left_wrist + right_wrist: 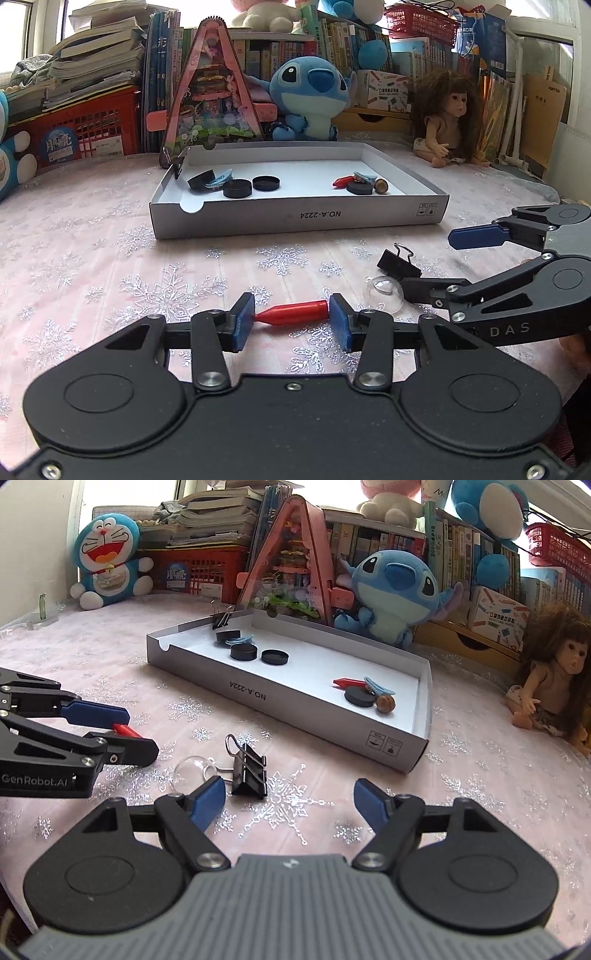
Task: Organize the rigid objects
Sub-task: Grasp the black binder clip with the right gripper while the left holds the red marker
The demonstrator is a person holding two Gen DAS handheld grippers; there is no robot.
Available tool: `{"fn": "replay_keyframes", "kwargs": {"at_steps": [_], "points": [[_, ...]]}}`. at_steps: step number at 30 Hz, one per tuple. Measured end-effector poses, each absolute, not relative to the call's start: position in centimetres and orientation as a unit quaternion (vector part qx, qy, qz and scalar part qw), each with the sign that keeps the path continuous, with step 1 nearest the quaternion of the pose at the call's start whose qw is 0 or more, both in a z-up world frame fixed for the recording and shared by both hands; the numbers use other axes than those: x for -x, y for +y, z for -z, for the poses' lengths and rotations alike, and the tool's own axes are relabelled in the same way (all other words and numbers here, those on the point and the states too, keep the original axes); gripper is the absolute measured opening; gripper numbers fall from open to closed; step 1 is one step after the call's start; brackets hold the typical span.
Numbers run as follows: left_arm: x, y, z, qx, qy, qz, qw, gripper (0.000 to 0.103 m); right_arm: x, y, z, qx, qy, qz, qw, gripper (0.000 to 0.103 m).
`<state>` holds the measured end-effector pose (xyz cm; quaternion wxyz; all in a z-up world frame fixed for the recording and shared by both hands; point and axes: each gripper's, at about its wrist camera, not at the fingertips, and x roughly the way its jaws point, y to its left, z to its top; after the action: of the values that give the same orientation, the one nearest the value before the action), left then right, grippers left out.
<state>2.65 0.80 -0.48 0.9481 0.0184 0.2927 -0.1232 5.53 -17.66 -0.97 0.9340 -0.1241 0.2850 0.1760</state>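
Observation:
My left gripper is shut on a red bullet-shaped piece, held crosswise end to end between its blue pads just above the cloth. In the right wrist view the same left gripper shows at the left with the red piece between its fingers. My right gripper stands open over the cloth with nothing between its fingers. A black binder clip lies just ahead of its left finger, beside a clear glass bulb. The grey shallow box holds black caps, another red piece, blue clips and a brown ball.
The right gripper reaches in from the right in the left wrist view, straddling the binder clip near the glass bulb. A doll, plush toys, a pink triangular case, red crates and books line the table's far side.

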Motion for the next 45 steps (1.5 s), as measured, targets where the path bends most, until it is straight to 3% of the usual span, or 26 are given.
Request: {"fn": "replay_keyframes", "kwargs": {"at_steps": [22,34,40,45], "points": [[-2.9,1.0,0.5,-0.015,0.292,0.119,0.949,0.042,-8.0,-21.5,1.2,0.098,0.311,-0.016,0.945,0.086],[-1.9,0.7,-0.2,-0.005,0.273,0.105,0.956,0.047,-7.0,-19.1,0.3,0.037,0.308,-0.103,0.945,0.086],[-1.2,0.4,0.0,0.006,0.272,0.078,0.959,0.049,-8.1,-18.5,0.6,0.006,0.308,-0.080,0.948,0.081],[-1.5,-0.1,0.6,0.013,0.283,0.058,0.957,0.045,-8.2,-18.3,1.0,-0.027,0.310,-0.067,0.948,0.068]]}}
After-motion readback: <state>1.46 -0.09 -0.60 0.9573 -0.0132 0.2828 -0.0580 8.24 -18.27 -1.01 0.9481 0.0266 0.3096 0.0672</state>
